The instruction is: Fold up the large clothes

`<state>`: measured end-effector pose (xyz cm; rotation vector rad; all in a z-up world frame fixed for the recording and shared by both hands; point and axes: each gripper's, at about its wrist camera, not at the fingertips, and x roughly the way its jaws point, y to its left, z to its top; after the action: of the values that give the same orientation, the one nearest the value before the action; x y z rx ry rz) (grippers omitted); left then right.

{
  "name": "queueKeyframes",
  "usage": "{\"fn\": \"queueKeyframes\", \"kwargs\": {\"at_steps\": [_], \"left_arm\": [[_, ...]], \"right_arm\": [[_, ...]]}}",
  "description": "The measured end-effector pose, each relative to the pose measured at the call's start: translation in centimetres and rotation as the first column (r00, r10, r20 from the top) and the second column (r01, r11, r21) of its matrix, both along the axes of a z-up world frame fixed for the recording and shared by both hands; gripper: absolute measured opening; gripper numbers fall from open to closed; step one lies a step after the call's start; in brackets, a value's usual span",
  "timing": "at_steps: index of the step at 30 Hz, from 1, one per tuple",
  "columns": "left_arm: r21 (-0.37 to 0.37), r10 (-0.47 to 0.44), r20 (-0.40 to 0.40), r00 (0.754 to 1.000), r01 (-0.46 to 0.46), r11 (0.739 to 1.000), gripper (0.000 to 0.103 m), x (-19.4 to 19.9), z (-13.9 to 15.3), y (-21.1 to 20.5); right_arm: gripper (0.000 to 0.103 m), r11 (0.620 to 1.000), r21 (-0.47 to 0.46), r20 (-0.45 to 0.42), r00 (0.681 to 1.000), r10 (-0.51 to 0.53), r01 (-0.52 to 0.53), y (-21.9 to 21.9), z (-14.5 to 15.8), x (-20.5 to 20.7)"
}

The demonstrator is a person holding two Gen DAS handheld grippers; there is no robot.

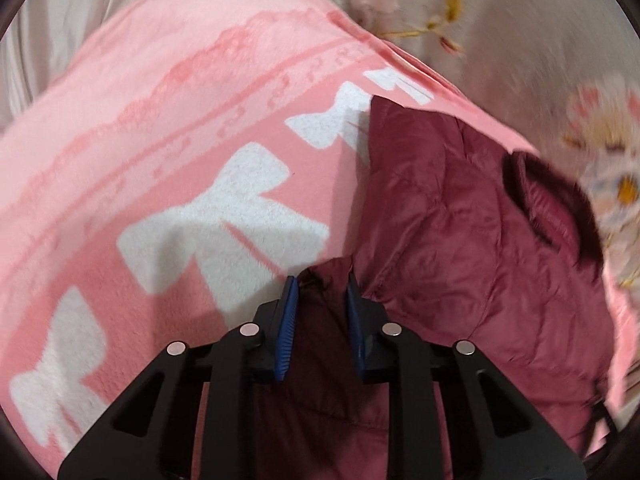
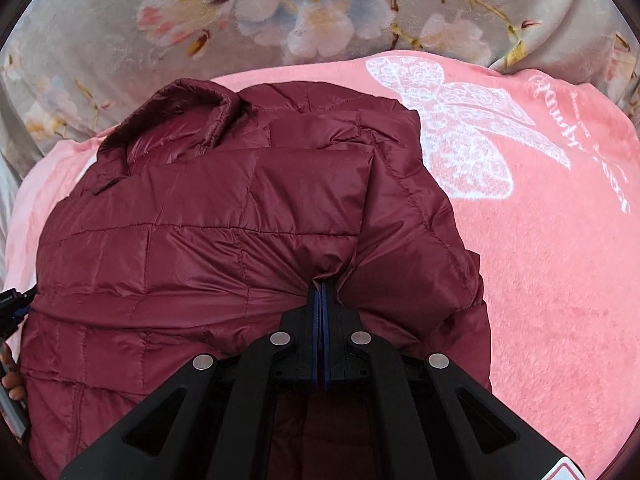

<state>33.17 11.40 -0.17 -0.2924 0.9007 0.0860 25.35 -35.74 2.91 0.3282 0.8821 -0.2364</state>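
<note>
one dark red quilted jacket (image 2: 224, 216) is seen, shiny and puffy, stitched into square panels, already folded into a bulky bundle with its collar (image 2: 188, 108) turned up at the far left end in the right wrist view. it lies on one pink blanket (image 2: 540, 280) marked with a white butterfly and white lettering, in the left wrist view with white bow shapes, and that blanket is spread over one grey flowered cover (image 2: 260, 16). the bundle's long axis runs from the near edge, where both claws are, away toward the collar, which points to the flowered cover. two claws are counted. the right gripper (image 2: 321, 292) is fully closed, its blue pads pinched on a puckered fold of the jacket's near edge. the left gripper (image 1: 320, 284) is narrowed to a small gap with a bunched fold of the jacket (image 1: 460, 208) filling the space between its blue pads; the fabric is touched on both sides. at the left edge of the right wrist view, part of a hand (image 2: 10, 376) is seen beside the jacket.
</note>
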Motion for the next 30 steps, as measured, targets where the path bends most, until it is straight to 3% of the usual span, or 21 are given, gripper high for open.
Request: {"fn": "queueKeyframes", "kwargs": {"at_steps": [4,7,10,13,16,20,23,30], "left_arm": [[0.121,-0.033,-0.012,0.999,0.035,0.992,0.023,-0.7,0.5,-1.1],[0.125,-0.061,-0.017,0.998,0.063,0.990,0.026,-1.9,1.5,-0.3],[0.170,-0.026,0.004,1.000,0.025,0.985,0.027,-3.6,3.8,0.3],[0.100,-0.052,0.084,0.995,0.043,0.994,0.028,-4.3,7.4,-0.4],[0.019,-0.148,0.102,0.984,0.146,0.989,0.035,-3.2,9.0,-3.9],[0.010,-0.271,0.007,0.963,0.271,0.963,0.035,-1.5,5.6,-9.8],[0.048,-0.277,-0.036,0.960,0.278,0.959,0.035,-1.4,2.5,-11.6],[0.095,-0.294,0.026,0.956,0.290,0.952,0.035,-3.4,-0.7,-11.6]], "right_arm": [[0.003,1.000,0.000,-0.035,0.999,0.005,-0.005,0.2,0.8,-0.4],[0.011,1.000,0.024,-0.006,1.000,0.000,0.000,0.0,2.6,-2.1],[0.025,0.999,0.042,0.055,0.998,-0.019,0.017,-0.3,4.9,-3.2],[0.026,0.996,0.088,0.111,0.994,0.013,-0.023,0.8,7.1,-2.4],[0.026,0.985,0.139,0.130,0.988,0.084,-0.103,4.0,7.7,-0.2],[0.025,0.971,0.112,0.082,0.976,0.202,-0.210,9.2,5.8,2.2],[0.025,0.965,0.080,0.019,0.968,0.249,-0.249,11.7,3.0,2.6],[0.021,0.967,0.078,0.017,0.970,0.241,-0.242,12.1,0.3,1.4]]}}
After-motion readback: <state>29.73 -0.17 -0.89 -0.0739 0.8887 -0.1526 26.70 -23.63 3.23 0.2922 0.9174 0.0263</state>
